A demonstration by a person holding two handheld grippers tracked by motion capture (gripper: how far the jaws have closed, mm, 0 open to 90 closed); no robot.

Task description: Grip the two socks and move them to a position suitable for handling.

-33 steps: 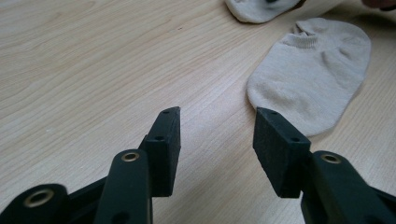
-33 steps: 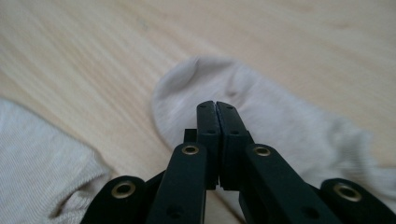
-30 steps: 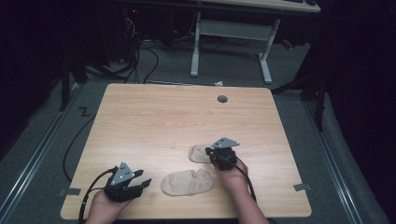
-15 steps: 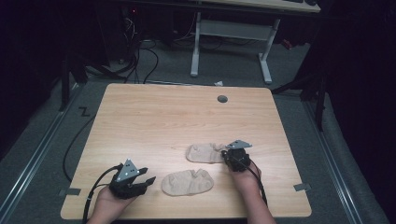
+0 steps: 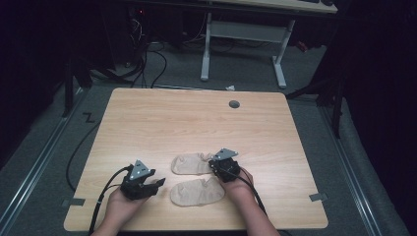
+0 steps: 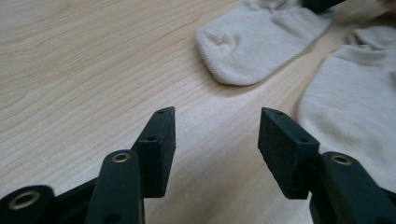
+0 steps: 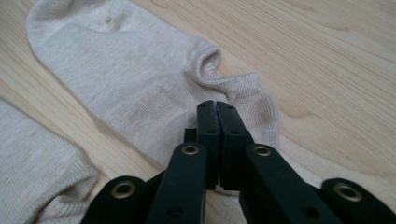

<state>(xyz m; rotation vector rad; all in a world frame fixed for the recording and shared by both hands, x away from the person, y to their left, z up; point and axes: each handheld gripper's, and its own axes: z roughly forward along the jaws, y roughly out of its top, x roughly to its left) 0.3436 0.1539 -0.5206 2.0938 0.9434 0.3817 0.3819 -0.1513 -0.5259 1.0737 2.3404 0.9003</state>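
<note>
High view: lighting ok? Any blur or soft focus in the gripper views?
High view: table evenly lit, no glare, surroundings nearly black. Left gripper view: left claw and wood sharp, the farther sock slightly soft. Right gripper view: right claw and the sock weave crisp, soft shadows.

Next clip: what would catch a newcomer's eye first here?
Two beige socks lie near the front of the wooden table: the far sock and the near sock. The right gripper has its jaws together over the far sock's heel end; the left gripper stands open over bare wood beside the near sock.
</note>
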